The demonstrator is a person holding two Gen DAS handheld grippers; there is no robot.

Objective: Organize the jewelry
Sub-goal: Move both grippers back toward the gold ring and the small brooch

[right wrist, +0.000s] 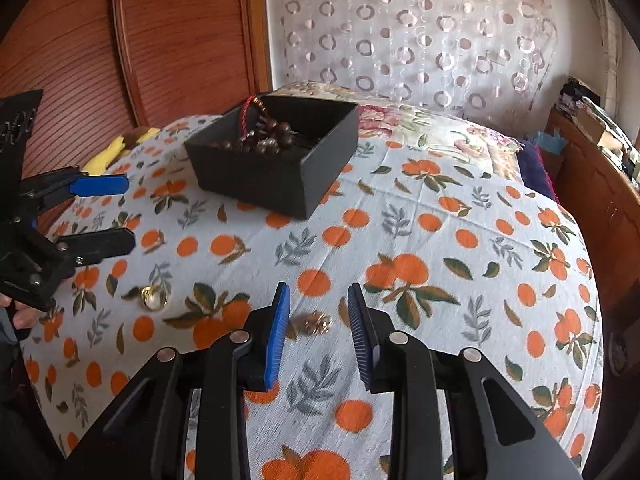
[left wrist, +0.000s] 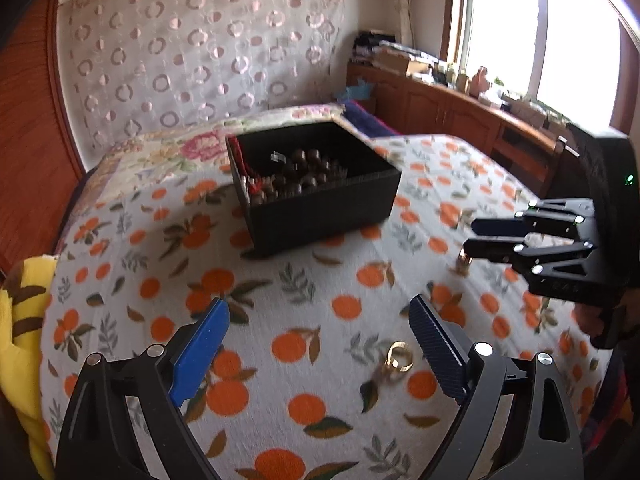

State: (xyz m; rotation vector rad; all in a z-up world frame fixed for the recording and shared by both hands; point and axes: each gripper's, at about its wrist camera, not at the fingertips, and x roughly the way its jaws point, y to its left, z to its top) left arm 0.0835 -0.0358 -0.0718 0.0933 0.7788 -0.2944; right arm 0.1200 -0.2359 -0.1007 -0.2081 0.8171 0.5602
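Note:
A black box (left wrist: 320,196) (right wrist: 276,160) with dark wooden bead strings inside stands on the orange-print cloth. A gold ring (left wrist: 399,357) (right wrist: 154,298) lies on the cloth, just left of my left gripper's right finger. A small gold ornate piece (right wrist: 318,325) (left wrist: 464,265) lies between my right gripper's fingers. My left gripper (left wrist: 320,316) (right wrist: 130,212) is open and empty above the cloth. My right gripper (right wrist: 318,296) (left wrist: 470,236) is open, low over the small gold piece.
A yellow plush toy (left wrist: 20,320) (right wrist: 108,152) lies at the cloth's left edge. A wooden cabinet (left wrist: 460,116) with clutter runs under the window on the right. A wooden headboard (right wrist: 120,40) and patterned curtain (right wrist: 420,28) stand behind.

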